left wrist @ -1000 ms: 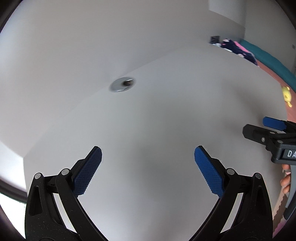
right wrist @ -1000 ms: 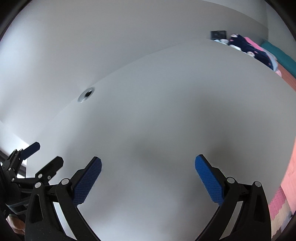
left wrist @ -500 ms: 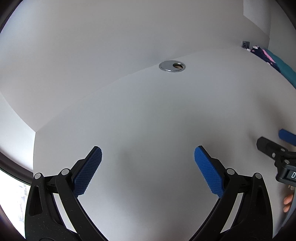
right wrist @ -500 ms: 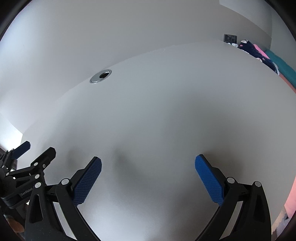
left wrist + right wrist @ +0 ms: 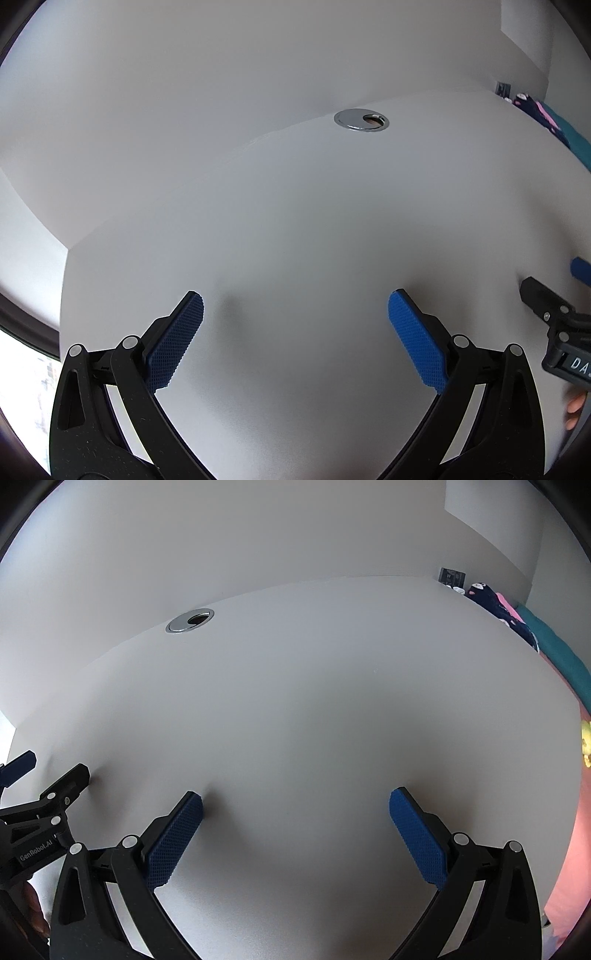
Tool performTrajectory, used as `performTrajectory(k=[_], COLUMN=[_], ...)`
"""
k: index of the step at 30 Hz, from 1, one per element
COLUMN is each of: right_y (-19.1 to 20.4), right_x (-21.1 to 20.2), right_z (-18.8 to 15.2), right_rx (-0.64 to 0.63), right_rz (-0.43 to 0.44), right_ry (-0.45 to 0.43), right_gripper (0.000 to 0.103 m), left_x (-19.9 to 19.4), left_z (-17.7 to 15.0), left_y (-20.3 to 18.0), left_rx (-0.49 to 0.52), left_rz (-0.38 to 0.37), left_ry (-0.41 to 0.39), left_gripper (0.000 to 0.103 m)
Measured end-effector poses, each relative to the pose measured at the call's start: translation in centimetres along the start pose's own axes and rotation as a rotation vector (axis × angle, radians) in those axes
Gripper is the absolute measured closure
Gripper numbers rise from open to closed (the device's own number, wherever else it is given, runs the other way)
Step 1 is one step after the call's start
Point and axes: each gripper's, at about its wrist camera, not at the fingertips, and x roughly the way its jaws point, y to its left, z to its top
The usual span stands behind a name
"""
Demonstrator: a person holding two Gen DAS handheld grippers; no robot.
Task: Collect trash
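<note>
No trash shows in either view. My left gripper [image 5: 295, 328] is open and empty, low over a white desk [image 5: 314, 240], its blue pads wide apart. My right gripper [image 5: 295, 823] is also open and empty over the same desk [image 5: 314, 720]. The right gripper also shows at the right edge of the left wrist view [image 5: 557, 295]. The left gripper also shows at the left edge of the right wrist view [image 5: 44, 775].
A round chrome cable grommet [image 5: 361, 120] sits near the desk's far edge by the white wall; it also shows in the right wrist view [image 5: 190, 620]. Dark patterned and teal bedding [image 5: 517, 627] lies beyond the desk's right end. A pink floor mat [image 5: 569, 830] is at right.
Both grippers have tilted down and moved closer to the desk. The grommet has shifted right and up in both views. Both stay open.
</note>
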Motion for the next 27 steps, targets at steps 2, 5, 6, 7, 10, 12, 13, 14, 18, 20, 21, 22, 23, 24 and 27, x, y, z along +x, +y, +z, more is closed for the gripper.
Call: performTrajectory(k=[2, 5, 6, 7, 10, 12, 13, 14, 18, 20, 21, 22, 23, 24, 27], right_y=[0.0, 0.0, 0.0, 0.0, 0.0, 0.0, 0.0, 0.0, 0.0, 0.0, 0.0, 0.0, 0.0, 0.0, 0.0], right_x=[0.0, 0.0, 0.0, 0.0, 0.0, 0.0, 0.0, 0.0, 0.0, 0.0, 0.0, 0.0, 0.0, 0.0, 0.0], right_z=[0.0, 0.0, 0.0, 0.0, 0.0, 0.0, 0.0, 0.0, 0.0, 0.0, 0.0, 0.0, 0.0, 0.0, 0.0], right_rx=[0.000, 0.000, 0.000, 0.000, 0.000, 0.000, 0.000, 0.001, 0.001, 0.001, 0.001, 0.001, 0.001, 0.001, 0.001], right_rz=[0.000, 0.000, 0.000, 0.000, 0.000, 0.000, 0.000, 0.000, -0.001, -0.001, -0.001, -0.001, -0.001, -0.001, -0.001], right_ry=[0.000, 0.000, 0.000, 0.000, 0.000, 0.000, 0.000, 0.000, 0.000, 0.000, 0.000, 0.000, 0.000, 0.000, 0.000], right_gripper=[0.002, 0.002, 0.002, 0.002, 0.002, 0.002, 0.002, 0.002, 0.002, 0.002, 0.002, 0.002, 0.002, 0.002, 0.002], left_x=[0.2, 0.5, 0.6, 0.2, 0.3, 0.3, 0.3, 0.3, 0.2, 0.2, 0.2, 0.2, 0.2, 0.2, 0.2], left_z=[0.0, -0.1, 0.0, -0.3, -0.2, -0.2, -0.2, -0.2, -0.2, -0.1, -0.1, -0.1, -0.1, -0.1, 0.0], left_y=[0.6, 1.2, 1.1, 1.2, 1.1, 1.1, 1.1, 1.1, 1.1, 1.1, 1.1, 1.1, 1.0, 1.1, 1.1], left_rx=[-0.032, -0.083, -0.082, -0.082, -0.082, -0.083, -0.083, -0.083, -0.083, -0.083, -0.084, -0.084, -0.084, -0.084, -0.084], left_rz=[-0.031, -0.058, -0.058, -0.057, -0.057, -0.057, -0.057, -0.057, -0.057, -0.058, -0.059, -0.058, -0.058, -0.058, -0.059], left_ry=[0.013, 0.028, 0.028, 0.027, 0.027, 0.027, 0.028, 0.028, 0.029, 0.029, 0.030, 0.030, 0.030, 0.031, 0.032], left_gripper=[0.006, 0.006, 0.006, 0.006, 0.006, 0.006, 0.006, 0.006, 0.006, 0.006, 0.006, 0.006, 0.006, 0.006, 0.006])
